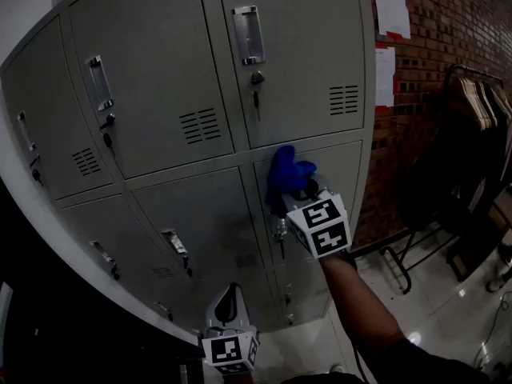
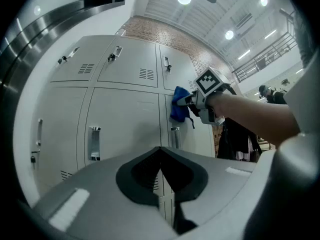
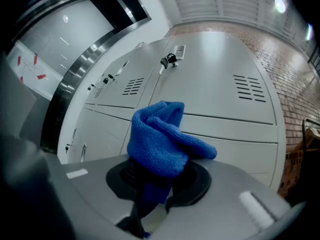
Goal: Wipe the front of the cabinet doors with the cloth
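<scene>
Cloth (image 3: 159, 134) sticks up from the right gripper (image 3: 151, 186), clamped between its jaws, by a cabinet door (image 1: 340, 174)

No word, number or brand can be read anywhere. The paper sheets (image 1: 390, 6) on the brick wall (image 1: 448, 30), just right of the cabinet (image 1: 160, 70), carry print too small to make out. The marker cube (image 1: 322, 226) in front of the cabinet shows only black-and-white squares.
</scene>
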### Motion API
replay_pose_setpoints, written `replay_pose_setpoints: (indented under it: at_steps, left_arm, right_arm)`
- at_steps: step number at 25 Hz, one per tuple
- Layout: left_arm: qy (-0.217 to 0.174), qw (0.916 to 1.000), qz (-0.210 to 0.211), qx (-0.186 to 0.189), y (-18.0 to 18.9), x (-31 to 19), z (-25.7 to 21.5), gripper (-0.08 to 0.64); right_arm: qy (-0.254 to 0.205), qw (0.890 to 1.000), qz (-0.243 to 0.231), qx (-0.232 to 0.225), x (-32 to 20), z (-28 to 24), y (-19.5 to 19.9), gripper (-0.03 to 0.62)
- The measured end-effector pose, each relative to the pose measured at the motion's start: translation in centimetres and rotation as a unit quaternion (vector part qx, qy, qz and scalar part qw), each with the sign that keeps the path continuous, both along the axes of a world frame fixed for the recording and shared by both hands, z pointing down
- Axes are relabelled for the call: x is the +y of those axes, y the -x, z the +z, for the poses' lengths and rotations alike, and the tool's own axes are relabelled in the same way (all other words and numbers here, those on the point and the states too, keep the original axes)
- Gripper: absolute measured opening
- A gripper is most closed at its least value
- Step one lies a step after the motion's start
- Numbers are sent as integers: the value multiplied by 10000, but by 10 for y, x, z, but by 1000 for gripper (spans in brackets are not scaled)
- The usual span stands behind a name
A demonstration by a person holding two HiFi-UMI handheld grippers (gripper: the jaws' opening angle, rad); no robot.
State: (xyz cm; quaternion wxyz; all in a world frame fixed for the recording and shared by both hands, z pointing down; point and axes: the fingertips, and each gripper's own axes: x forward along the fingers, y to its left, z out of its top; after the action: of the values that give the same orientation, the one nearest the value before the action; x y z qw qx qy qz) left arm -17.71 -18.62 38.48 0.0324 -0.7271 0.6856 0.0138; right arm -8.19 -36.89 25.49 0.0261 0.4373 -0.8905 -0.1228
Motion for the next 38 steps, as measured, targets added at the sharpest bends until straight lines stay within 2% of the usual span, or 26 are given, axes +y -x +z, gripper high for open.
replay_pose_setpoints:
  at_steps: [4,9,16,26,30,38]
  left_arm:
    - [61,10000,9,-6,0,-2,27,17]
    - [38,9997,183,133,-14,-3,21,17]
    - [41,9996,288,48,-25,-7,24,17]
    - [31,9994,359,10,-40,-9,19,17]
    - [39,9996,283,15,-33,-8,22,17]
    - [29,9999,92,76,-15,-4,25,17]
  right_arm:
    - [67,9996,260,39,-7,4,-31,94]
    - [18,9975,699,94,-20,6,-75,97]
    - [71,9932,1162,54,-43,7,-140,103]
    - [227,9896,1421,32,-55,8,-185,103]
    - [-2,9928,1197,-7,-35,7,-165,97]
    - [-27,9985,417,361,6,44,-64,97]
